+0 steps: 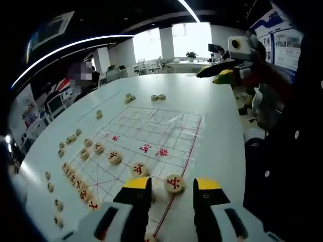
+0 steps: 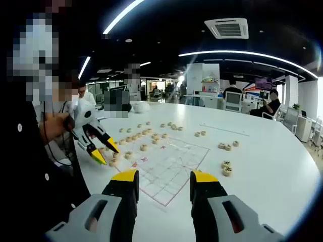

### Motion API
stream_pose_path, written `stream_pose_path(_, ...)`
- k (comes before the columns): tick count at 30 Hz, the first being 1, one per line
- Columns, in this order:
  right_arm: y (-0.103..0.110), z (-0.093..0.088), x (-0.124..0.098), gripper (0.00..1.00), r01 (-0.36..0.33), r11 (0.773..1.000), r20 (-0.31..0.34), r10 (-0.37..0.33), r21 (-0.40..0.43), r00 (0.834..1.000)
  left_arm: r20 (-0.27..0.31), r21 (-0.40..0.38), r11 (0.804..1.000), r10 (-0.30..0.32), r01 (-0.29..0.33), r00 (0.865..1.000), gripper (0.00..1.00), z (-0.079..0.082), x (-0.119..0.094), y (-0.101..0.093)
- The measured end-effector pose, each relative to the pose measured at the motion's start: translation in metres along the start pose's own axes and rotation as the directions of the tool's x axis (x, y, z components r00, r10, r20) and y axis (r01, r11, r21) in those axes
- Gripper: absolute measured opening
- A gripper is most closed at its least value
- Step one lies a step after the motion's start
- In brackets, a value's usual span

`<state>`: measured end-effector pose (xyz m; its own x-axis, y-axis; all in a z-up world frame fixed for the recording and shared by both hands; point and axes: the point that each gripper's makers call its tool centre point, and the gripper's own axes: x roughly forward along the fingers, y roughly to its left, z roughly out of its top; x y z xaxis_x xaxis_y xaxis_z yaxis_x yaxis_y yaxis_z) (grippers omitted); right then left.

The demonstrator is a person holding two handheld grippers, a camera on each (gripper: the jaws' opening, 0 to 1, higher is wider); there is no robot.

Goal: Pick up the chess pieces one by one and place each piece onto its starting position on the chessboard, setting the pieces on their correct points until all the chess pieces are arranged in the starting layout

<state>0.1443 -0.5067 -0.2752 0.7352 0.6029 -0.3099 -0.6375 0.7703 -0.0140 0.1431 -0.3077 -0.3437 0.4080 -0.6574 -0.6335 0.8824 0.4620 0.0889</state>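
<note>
Open office, big white table w/ a thin printed chessboard sheet on it. Left gripper is low over the board's near edge, jaws wide apart, nothing held; a round piece w/ a red character lies flat on the sheet just ahead, between the two yellow tips, slightly nearer the left-hand tip. It's a disc, so no long axis to line up; closing straight on it looks enough, tho whether it's already on its proper point I can't tell. Left is clearly the nearer one. Right gripper is held up, well off the table and back from the board edge, jaws also wide, empty. Farther out: abt 5 pieces sit on the near half of the board, a row of approx 6–7 along its left edge, more loose discs off the sheet, then two pairs past the far edge; exact total too small to count. One board, two grippers.
</note>
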Motion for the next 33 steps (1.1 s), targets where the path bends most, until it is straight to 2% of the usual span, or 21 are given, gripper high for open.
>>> stream_pose_path(3, -0.001, -0.001, 0.002, 0.42, -0.001, 1.0, -0.013, 0.001, -0.005, 1.0, 0.066, -0.025, 0.998, 0.067, -0.066, 0.996, 0.44, 0.009, -0.016, 0.015)
stream_pose_path(6, -0.004, -0.001, 0.004, 0.42, -0.001, 1.0, -0.023, 0.001, -0.012, 1.0, 0.146, -0.097, 0.986, 0.149, -0.136, 0.978, 0.48, 0.018, -0.036, 0.032)
stream_pose_path(8, -0.005, 0.0, 0.006, 0.43, -0.002, 1.0, -0.027, 0.002, -0.017, 1.0, 0.172, -0.143, 0.971, 0.213, -0.189, 0.962, 0.49, 0.018, -0.049, 0.044)
stream_pose_path(10, -0.006, 0.0, 0.009, 0.43, -0.004, 1.0, -0.032, 0.003, -0.022, 0.999, 0.176, -0.211, 0.936, 0.32, -0.281, 0.931, 0.49, 0.014, -0.067, 0.065)
stream_pose_path(14, -0.005, -0.001, 0.019, 0.45, -0.025, 0.999, -0.054, 0.023, -0.038, 0.998, 0.198, -0.269, 0.873, 0.463, -0.406, 0.864, 0.54, 0.008, -0.101, 0.094)
stream_pose_path(17, -0.005, -0.001, 0.024, 0.47, -0.035, 0.998, -0.069, 0.032, -0.051, 0.997, 0.19, -0.326, 0.831, 0.525, -0.451, 0.83, 0.59, -0.006, -0.122, 0.109)
stream_pose_path(21, -0.004, 0.003, 0.03, 0.47, -0.045, 0.997, -0.077, 0.04, -0.062, 0.996, 0.173, -0.389, 0.802, 0.546, -0.452, 0.82, 0.61, -0.026, -0.133, 0.114)
stream_pose_path(23, -0.004, 0.005, 0.032, 0.47, -0.045, 0.997, -0.079, 0.039, -0.067, 0.996, 0.173, -0.421, 0.794, 0.546, -0.439, 0.82, 0.62, -0.033, -0.133, 0.114)
stream_pose_path(27, -0.004, 0.007, 0.037, 0.47, -0.05, 0.996, -0.091, 0.043, -0.078, 0.995, 0.162, -0.434, 0.788, 0.546, -0.437, 0.822, 0.63, -0.042, -0.131, 0.117)
stream_pose_path(33, 0.0, 0.016, 0.049, 0.47, -0.104, 0.984, -0.133, 0.085, -0.144, 0.988, 0.154, -0.43, 0.792, 0.537, -0.433, 0.829, 0.65, -0.05, -0.134, 0.12)
